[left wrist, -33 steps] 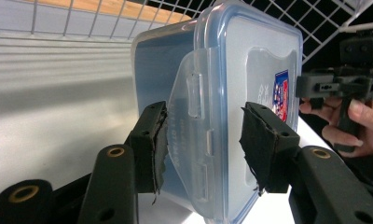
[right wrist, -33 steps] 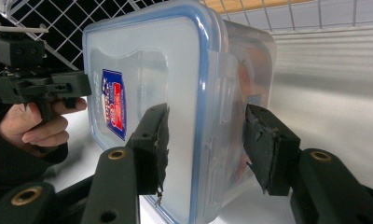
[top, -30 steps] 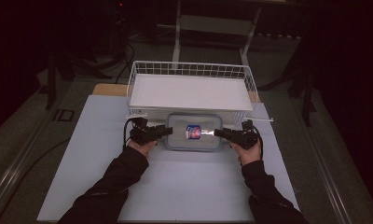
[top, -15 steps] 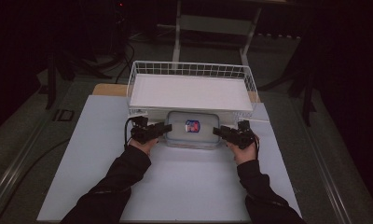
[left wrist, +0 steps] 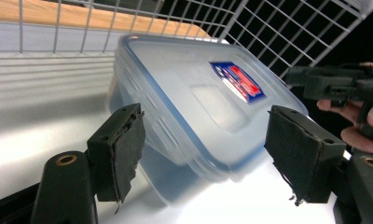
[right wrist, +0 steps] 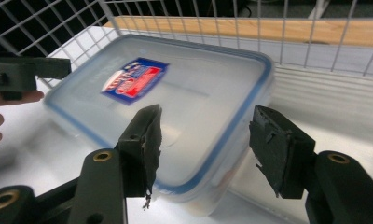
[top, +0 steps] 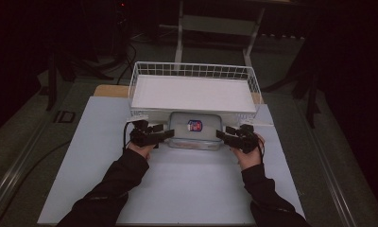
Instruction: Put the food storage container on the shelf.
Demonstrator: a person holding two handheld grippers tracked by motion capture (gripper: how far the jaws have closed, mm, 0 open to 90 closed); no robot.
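Note:
A clear plastic container (top: pixel 196 130) with a blue-rimmed lid and a red and blue label lies flat on the white table, just in front of the wire basket (top: pixel 194 66). My left gripper (top: pixel 168 135) is at its left end. The left jaws have just been opening and stand wide, with the container's (left wrist: pixel 198 98) corner beyond the gap (left wrist: pixel 205 149) and the pads off it. My right gripper (top: pixel 220 135) is at the right end. Its jaws have also been opening and straddle the container's (right wrist: pixel 175 107) near edge (right wrist: pixel 205 140) without pressing.
The wire basket with a white floor stands directly behind the container. The white table top (top: pixel 177 189) stretches toward the person. A wooden strip (top: pixel 107 91) shows beside the basket. Dark floor and stands lie beyond.
The right gripper has drawn back from over the label to the container's right end. The left gripper's jaws have spread apart. The label now sits slightly farther back in the view.

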